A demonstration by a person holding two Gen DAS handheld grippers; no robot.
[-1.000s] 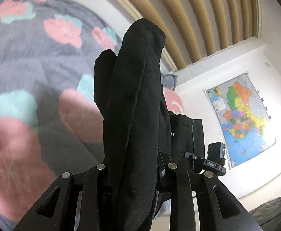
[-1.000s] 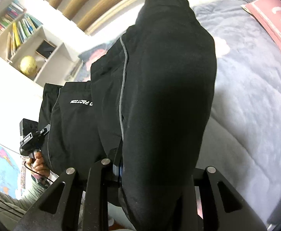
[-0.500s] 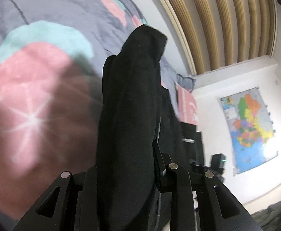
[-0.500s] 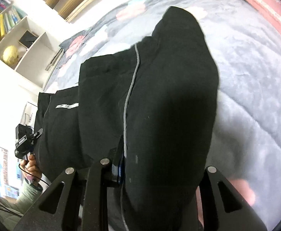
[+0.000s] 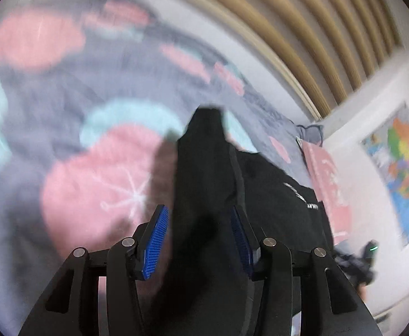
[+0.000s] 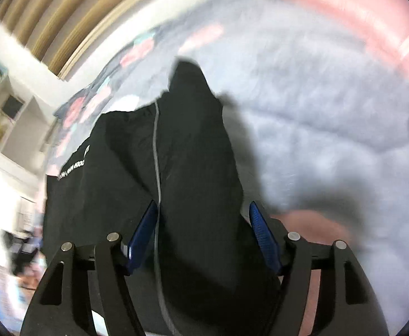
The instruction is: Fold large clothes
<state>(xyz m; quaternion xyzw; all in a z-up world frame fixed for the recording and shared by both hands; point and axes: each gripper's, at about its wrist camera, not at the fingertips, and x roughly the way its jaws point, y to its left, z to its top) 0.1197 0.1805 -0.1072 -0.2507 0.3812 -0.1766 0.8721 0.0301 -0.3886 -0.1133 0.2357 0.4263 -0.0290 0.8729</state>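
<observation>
Black cloth, a large garment point(image 5: 204, 196), lay bunched between both pairs of tongs on the bed's grey blanket point(image 6: 316, 140) with pink flowers. The left tongs point(image 5: 199, 240) had just been opening, blue pads point(image 5: 154, 240) clear of the fabric. The right tongs point(image 6: 204, 238) had likewise been opening, released. The garment spread toward 3 o'clock in the left view, toward 9 o'clock in the right.

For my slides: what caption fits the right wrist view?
Right gripper opening around black garment on grey quilt.
</observation>
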